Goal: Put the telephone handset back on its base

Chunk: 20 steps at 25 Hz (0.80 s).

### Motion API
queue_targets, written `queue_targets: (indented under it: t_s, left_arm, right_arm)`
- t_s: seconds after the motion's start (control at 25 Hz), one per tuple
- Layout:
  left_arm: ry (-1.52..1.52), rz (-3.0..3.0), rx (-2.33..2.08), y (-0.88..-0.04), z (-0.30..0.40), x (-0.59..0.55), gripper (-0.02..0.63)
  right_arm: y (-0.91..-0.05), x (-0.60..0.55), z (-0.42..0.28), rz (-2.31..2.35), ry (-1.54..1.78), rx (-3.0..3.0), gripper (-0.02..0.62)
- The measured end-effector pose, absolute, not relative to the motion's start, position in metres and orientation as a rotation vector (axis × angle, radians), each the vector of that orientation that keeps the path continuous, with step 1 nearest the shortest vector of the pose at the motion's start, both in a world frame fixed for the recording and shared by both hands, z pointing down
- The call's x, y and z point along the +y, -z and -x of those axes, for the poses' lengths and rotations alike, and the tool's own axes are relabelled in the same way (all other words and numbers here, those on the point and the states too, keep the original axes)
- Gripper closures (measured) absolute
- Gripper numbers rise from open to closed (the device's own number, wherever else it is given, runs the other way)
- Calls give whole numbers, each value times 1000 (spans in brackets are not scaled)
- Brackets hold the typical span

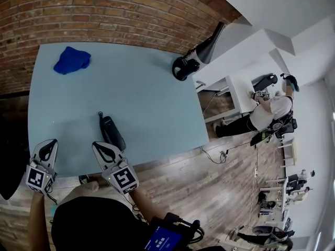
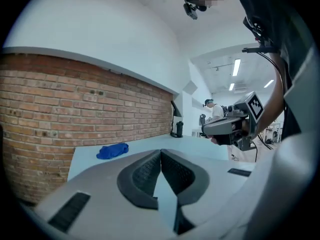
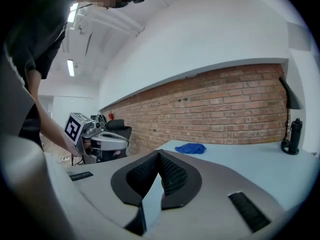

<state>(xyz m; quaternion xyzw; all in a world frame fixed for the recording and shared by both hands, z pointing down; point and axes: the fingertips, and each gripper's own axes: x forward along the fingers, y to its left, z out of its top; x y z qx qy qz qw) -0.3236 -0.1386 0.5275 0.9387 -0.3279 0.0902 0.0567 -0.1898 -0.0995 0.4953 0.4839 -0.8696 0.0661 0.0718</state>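
Pale blue worktop (image 1: 152,98) meets a brick wall (image 1: 104,14). A black telephone handset (image 1: 112,133) lies near its near edge. Left gripper (image 2: 160,153), right gripper (image 3: 159,156): fingers closed, empty.

Bench (image 1: 157,109) is mostly wide open, tbh. Take its middle as the dial, with 12 at the brick wall (image 1: 104,9), which closes off the far edge. The blue cloth (image 1: 72,60) sits out at 10 by the far left corner. The black desk lamp (image 1: 186,67) is at 2 by the far right corner. The centre and the 3 and 9 sides are bare. The only blocker up front is the telephone (image 1: 112,132) at 6, just beside the right gripper (image 1: 99,145). The left gripper (image 1: 49,143) has clear bench at its 12, right up to the cloth.
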Motion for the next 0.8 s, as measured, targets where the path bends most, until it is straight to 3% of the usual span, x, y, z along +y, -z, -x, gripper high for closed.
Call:
queue_targets:
  t_s: [0.32,0.8]
  left_arm:
    - [-353,-2727,-966,-576,332,-122,581]
    - [-353,-2686,-961,-584,302,-111,581]
  right_arm:
    - [-549,-88,186,-1437,-315,-2491,578]
    - [-556,-78,167,-1352,-336,-2493,578]
